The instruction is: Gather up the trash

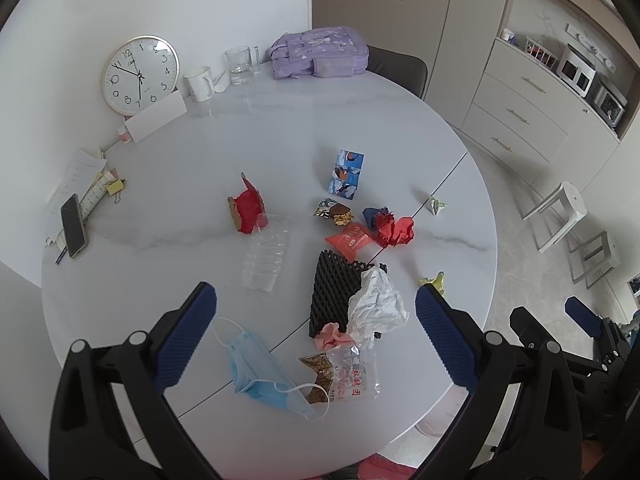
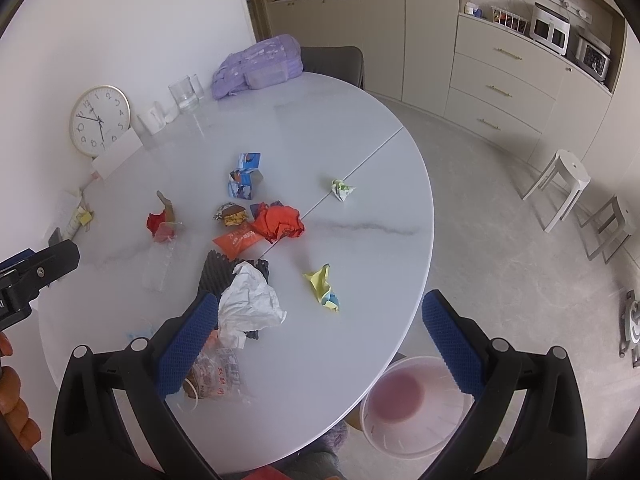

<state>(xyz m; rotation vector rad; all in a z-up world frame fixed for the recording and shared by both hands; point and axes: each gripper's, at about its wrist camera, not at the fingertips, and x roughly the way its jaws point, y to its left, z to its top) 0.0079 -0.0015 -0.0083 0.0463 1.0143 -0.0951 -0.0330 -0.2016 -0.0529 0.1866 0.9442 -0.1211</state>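
Both the left gripper (image 1: 316, 330) and the right gripper (image 2: 320, 334) are held above the table (image 2: 328, 128) with jaws spread wide and empty. Between the jaws lies the trash: a tissue (image 2: 250, 300), a mask (image 1: 260, 376), wrappers. The bin (image 2: 404, 404) is seen beneath the right jaw, presumably placed for dropping.

Table's (image 2: 360, 128) far half lies bare; litter (image 2: 248, 300) crowds the near middle, seemingly.

The round white marble table (image 1: 280, 128) carried litter: a blue face mask (image 1: 260, 380) at six o'clock, crumpled white paper (image 1: 378, 300) centrally, a clear plastic tray (image 1: 266, 256), red wrappers (image 1: 394, 229); a clock (image 1: 140, 74) leaned at eleven o'clock.
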